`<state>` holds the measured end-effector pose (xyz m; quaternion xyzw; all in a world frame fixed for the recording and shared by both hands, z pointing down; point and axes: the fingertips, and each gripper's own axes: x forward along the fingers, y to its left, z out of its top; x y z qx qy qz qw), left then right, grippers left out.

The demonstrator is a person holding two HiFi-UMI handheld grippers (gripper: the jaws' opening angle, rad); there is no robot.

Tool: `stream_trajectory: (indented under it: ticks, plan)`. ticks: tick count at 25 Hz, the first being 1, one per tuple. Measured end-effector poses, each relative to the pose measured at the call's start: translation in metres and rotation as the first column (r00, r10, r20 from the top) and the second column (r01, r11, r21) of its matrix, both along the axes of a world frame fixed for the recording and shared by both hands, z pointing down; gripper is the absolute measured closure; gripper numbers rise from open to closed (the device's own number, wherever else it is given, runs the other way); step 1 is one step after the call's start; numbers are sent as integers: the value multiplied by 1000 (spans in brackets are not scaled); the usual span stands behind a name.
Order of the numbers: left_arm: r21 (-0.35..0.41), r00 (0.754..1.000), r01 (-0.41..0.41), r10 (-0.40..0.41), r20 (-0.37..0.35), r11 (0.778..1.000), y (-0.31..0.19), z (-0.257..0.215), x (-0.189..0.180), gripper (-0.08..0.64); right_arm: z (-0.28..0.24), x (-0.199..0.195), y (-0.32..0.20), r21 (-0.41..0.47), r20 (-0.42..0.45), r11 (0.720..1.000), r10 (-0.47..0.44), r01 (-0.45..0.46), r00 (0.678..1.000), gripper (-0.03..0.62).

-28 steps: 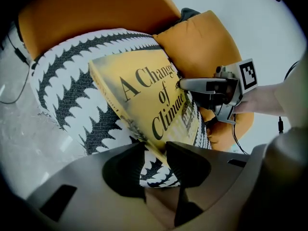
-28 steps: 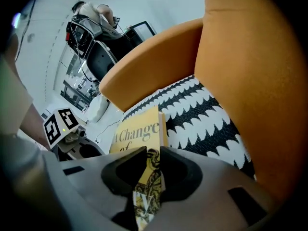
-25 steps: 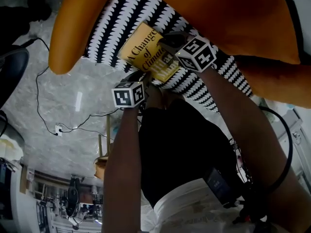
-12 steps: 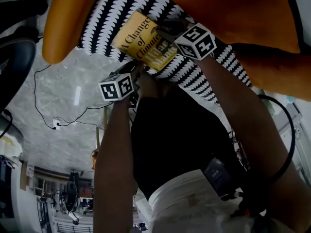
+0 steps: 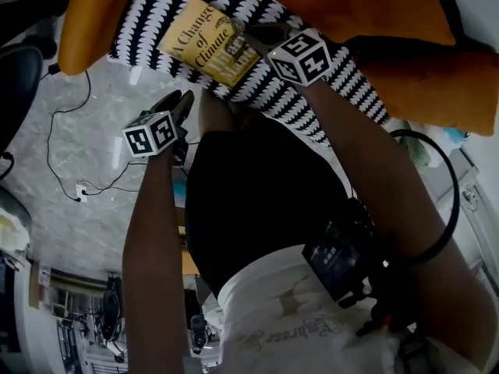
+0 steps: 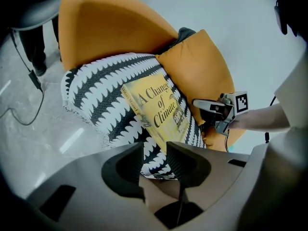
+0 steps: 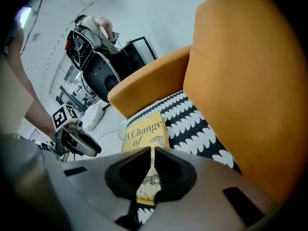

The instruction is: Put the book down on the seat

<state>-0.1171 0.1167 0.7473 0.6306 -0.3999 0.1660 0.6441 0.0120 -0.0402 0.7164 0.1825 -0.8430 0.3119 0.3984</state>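
Well, the put-down looked all but finished. The yellow paperback book lay cover-up on the black-and-white patterned seat cushion of the orange upholstered armchair. Seen from the left gripper view, the book sat toward the cushion's right side, close beside the orange arm.

The right gripper was the one on the job. Its jaws were drawn almost together, with only a thin slit between them. They appeared pinched on the book's near edge, and the title ran away from them toward the far side of the seat. From the left gripper view, the right gripper reached in from the right and met the book at its right edge.

The left gripper was out of the play. Its jaws stood apart with nothing between them, only the near corner of the cushion showing beyond the gap. In the head view the left gripper hung off the near front of the seat, above the grey marbled floor and apart from the book.

By my reading, the step in hand was the release. The next move called for the right jaws to spread and the gripper to back straight off the edge. It should go gently, so the book was not dragged or tipped off the soft cushion.

The count was one book, one patterned cushion, one armchair and two grippers.
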Motion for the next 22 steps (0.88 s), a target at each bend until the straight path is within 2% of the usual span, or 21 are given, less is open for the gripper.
stream_trajectory:
  ticks: [3, 7, 16, 19, 22]
  plan:
    - [16, 1000, -15, 15, 20, 1000, 7, -15, 0, 408, -22, 6, 7, 21, 10, 1000, 22, -22, 1000, 566]
    - [75, 999, -34, 31, 42, 997, 2, -42, 0, 421, -58, 8, 13, 53, 49, 997, 52, -54, 997, 572]
    - [167, 990, -111, 93, 107, 980, 4, -120, 8, 533, -144, 23, 55, 51, 126, 997, 46, -53, 991, 577]
    - [210, 988, -111, 85, 131, 971, -2, -147, 3, 546, -173, 22, 58, 68, 170, 996, 51, -63, 984, 577]
    - [245, 989, -78, 44, 141, 966, -2, -177, -6, 548, -203, 14, 64, 82, 216, 994, 55, -74, 975, 577]
